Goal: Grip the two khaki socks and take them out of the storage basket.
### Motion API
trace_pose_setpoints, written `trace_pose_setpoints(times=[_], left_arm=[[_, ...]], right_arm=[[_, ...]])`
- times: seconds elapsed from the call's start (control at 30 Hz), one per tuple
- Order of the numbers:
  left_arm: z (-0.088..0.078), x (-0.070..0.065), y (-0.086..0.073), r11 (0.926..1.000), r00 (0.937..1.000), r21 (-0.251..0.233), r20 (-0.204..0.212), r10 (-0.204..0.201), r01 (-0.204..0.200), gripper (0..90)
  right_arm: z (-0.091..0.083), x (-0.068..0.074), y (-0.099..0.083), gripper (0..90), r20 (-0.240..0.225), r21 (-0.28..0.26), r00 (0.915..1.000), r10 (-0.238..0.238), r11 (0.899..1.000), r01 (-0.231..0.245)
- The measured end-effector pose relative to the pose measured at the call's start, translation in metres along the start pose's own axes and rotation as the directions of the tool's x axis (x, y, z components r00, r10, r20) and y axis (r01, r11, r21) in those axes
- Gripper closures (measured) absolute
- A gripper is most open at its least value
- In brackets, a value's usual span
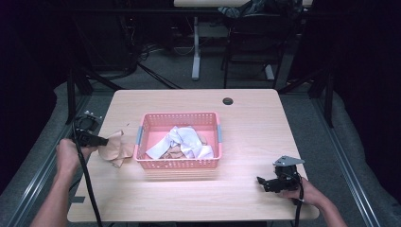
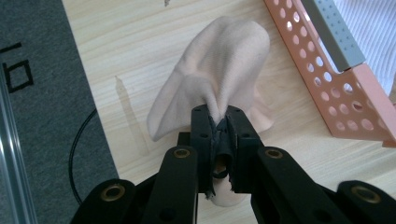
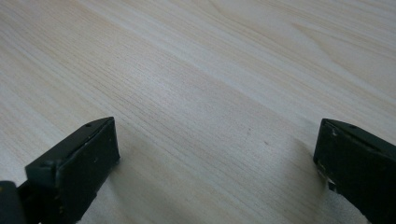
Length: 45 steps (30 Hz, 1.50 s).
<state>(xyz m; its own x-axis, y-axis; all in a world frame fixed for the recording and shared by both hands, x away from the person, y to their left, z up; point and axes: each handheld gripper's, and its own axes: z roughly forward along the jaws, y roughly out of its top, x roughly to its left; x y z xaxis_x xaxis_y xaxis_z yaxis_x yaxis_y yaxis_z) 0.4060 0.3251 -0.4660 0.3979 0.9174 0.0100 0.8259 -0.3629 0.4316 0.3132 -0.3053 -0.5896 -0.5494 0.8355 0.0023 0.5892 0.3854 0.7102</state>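
High view: a light wooden table [image 1: 246,118] carries a pink perforated basket [image 1: 178,163] near its middle, holding crumpled white cloths [image 1: 185,142] over some tan fabric. At the table's left edge, just beside the basket's left wall, the left claw [image 1: 108,140] pinches a beige cloth [image 1: 116,150], which hangs in folds between the claw and the table top. The right claw [image 1: 260,181] rests low over the table near the front right corner, well apart from the basket, held by the right hand [image 1: 308,193].

Left gripper view: the two black jaws stand together, clamped on a gathered pleat of the beige cloth [image 2: 219,79]; the rest of the cloth billows outward above the wood, and the basket's [image 2: 345,88] wall with its grey handle [image 2: 334,32] rises at the right.

Right gripper view: the jaws stand wide apart with bare wood [image 3: 210,93] between them.
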Motion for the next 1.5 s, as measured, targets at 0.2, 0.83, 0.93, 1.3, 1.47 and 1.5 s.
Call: trace_pose_setpoints(times=[0.2, 0.83, 0.93, 1.3, 1.47, 1.5], left_arm=[[0.019, -0.002, -0.002, 0.9998, 0.9998, 0.006, 0.008, -0.017, 0.017, 83.1], [0.080, -0.002, -0.017, 0.9963, 0.9966, 0.045, -0.040, -0.072, 0.074, 81.2], [0.079, 0.002, -0.019, 0.9955, 0.9954, 0.018, -0.026, -0.093, 0.093, 77.3], [0.046, 0.006, -0.016, 0.9871, 0.9898, -0.073, 0.005, -0.142, 0.142, 22.7], [0.017, -0.002, -0.013, 0.9864, 0.9944, -0.132, -0.026, -0.102, 0.098, 16.6], [0.012, -0.003, -0.012, 0.9861, 0.9951, -0.140, -0.029, -0.095, 0.090, 15.9]], right_arm=[[0.000, 0.000, 0.000, 0.0, 0.003, 0.000, 1.0000, -0.002, 1.000, 0.002], [0.000, 0.000, 0.000, 0.0, 0.000, -0.001, 1.0000, -0.001, 1.000, 0.001], [0.000, 0.000, 0.000, 0.0, 0.002, -0.002, 1.0000, 0.000, 1.000, 0.000], [0.000, 0.000, 0.000, 0.0, 0.000, 0.001, 1.0000, -0.002, 1.000, 0.002], [0.000, 0.001, 0.000, 0.0, 0.002, -0.005, 1.0000, 0.003, 1.000, -0.003], [0.000, 0.001, 0.000, 0.0, 0.002, -0.005, 1.0000, 0.003, 1.000, -0.003]])
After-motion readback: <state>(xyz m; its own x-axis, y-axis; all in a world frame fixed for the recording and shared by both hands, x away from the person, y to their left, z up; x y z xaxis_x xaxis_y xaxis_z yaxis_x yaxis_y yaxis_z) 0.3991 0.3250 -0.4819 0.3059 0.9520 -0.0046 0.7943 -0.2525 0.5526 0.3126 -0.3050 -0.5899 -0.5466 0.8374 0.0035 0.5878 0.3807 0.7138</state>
